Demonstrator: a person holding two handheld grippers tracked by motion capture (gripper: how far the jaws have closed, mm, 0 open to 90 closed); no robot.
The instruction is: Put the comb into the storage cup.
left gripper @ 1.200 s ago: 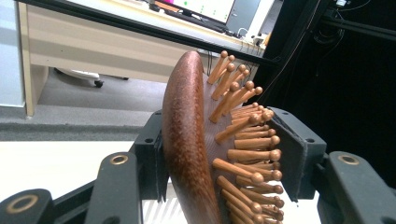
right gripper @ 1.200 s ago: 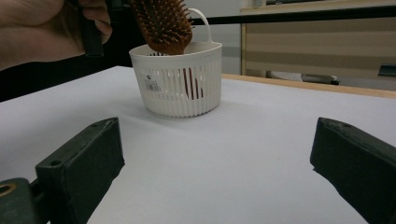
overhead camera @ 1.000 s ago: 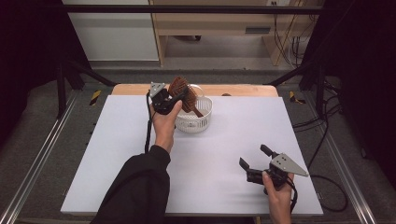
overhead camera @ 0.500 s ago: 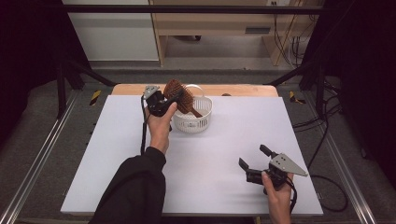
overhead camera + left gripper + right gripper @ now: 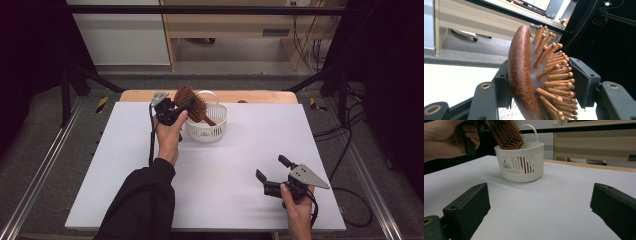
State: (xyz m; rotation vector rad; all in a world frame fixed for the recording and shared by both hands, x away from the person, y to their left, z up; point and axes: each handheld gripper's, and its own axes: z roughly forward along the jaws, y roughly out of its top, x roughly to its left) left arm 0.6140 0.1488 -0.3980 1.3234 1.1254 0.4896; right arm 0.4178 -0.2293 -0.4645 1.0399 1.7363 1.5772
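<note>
Hairbrush (image 5: 190, 103) clamped in left gripper (image 5: 176, 109), head up over white basket (image 5: 206, 123) at far edge of table (image 5: 250, 145).
L jaws narrowed on brush head: one pad on smooth wooden back (image 5: 520, 75), other against bristle tips (image 5: 564, 82), per left gripper view. Brush tilted, handle end slants down into basket; head sticks out above rim (image 5: 506, 131). Basket upright, slotted wall, loop handle at back, sits just right of L hand (image 5: 169, 136). R gripper (image 5: 274, 169) well apart at near-right of table, jaws spread wide, nothing between them; right gripper view looks across bare white top at basket. R hand (image 5: 296, 212) grips it from near edge. Contact btw handle tip & basket floor: can't tell.
</note>
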